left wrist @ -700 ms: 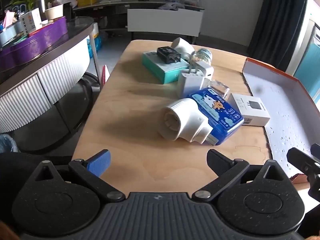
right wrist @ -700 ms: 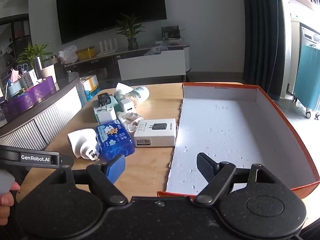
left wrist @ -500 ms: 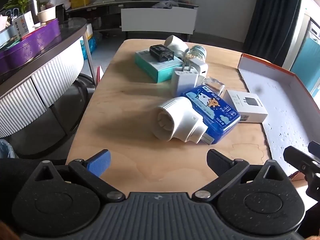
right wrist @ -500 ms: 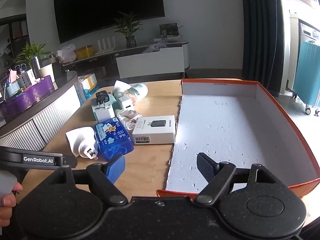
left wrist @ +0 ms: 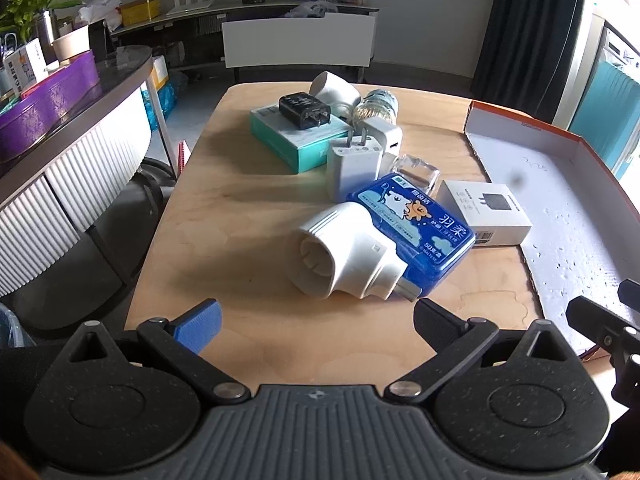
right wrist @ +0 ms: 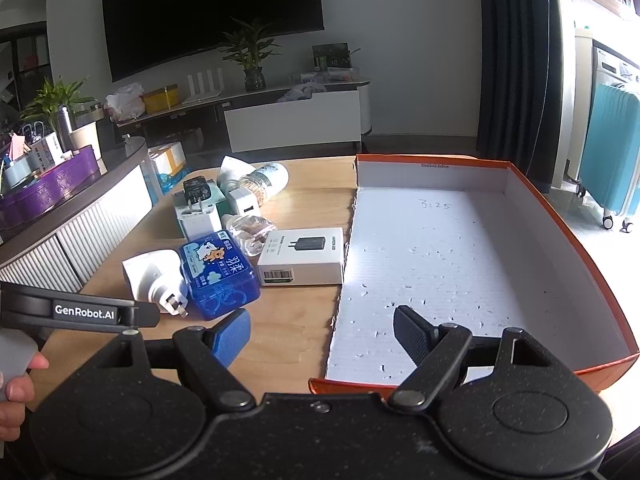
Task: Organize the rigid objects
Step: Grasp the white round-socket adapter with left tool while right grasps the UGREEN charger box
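A cluster of small items lies on the wooden table [left wrist: 240, 208]: a white travel adapter [left wrist: 344, 252] [right wrist: 154, 274], a blue tissue box [left wrist: 416, 228] [right wrist: 218, 270], a white charger box [left wrist: 486, 212] [right wrist: 302, 256], a white plug charger [left wrist: 352, 164], a teal box [left wrist: 298, 140] with a black charger [left wrist: 304, 110] on it, and a clear bottle [left wrist: 376, 106]. An orange box with a white inside [right wrist: 460, 264] [left wrist: 568, 216] stands to the right, with nothing in it. My left gripper [left wrist: 316, 318] is open just short of the adapter. My right gripper [right wrist: 322, 330] is open over the box's near left corner.
A curved white counter [left wrist: 60, 168] with a purple tray [left wrist: 44, 104] runs along the left of the table. A low media shelf [right wrist: 280, 116] with plants and a dark screen [right wrist: 208, 12] fills the back. A hand [right wrist: 16, 392] holds the left gripper's handle.
Both views have crept forward over the table, so the items and the box look nearer and larger. Neither gripper's fingers have moved, and nothing was picked up.
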`<action>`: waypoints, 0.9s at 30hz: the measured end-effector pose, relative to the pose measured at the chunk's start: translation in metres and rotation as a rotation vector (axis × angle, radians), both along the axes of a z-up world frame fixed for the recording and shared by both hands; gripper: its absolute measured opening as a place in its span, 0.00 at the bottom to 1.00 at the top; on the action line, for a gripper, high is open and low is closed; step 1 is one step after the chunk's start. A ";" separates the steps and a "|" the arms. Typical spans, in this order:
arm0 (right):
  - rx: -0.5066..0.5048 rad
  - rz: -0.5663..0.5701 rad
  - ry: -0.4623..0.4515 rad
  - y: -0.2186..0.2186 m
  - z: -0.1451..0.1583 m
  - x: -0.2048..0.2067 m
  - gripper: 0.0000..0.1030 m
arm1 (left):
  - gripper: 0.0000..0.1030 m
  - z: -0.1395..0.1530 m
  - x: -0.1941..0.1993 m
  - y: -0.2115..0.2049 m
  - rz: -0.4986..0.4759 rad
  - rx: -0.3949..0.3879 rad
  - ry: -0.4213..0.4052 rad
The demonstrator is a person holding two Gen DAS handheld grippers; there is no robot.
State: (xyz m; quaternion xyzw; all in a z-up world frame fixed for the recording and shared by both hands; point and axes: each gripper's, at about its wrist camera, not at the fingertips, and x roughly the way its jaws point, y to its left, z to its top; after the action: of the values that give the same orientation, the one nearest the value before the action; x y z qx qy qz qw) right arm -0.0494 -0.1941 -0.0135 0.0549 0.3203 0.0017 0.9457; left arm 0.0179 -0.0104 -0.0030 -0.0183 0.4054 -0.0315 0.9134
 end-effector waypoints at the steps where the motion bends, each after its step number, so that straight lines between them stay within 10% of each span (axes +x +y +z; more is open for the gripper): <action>1: -0.001 -0.002 -0.001 0.000 0.000 0.001 0.90 | 1.00 0.000 0.000 0.002 -0.002 -0.018 0.004; 27: -0.006 -0.006 -0.007 -0.002 -0.007 0.029 0.90 | 1.00 -0.028 0.042 0.005 -0.106 -0.044 -0.023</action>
State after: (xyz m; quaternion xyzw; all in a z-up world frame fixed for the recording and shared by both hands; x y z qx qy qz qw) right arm -0.0208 -0.1961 -0.0207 0.0531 0.3168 -0.0019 0.9470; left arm 0.0598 -0.0053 -0.0306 -0.0165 0.3943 -0.0892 0.9145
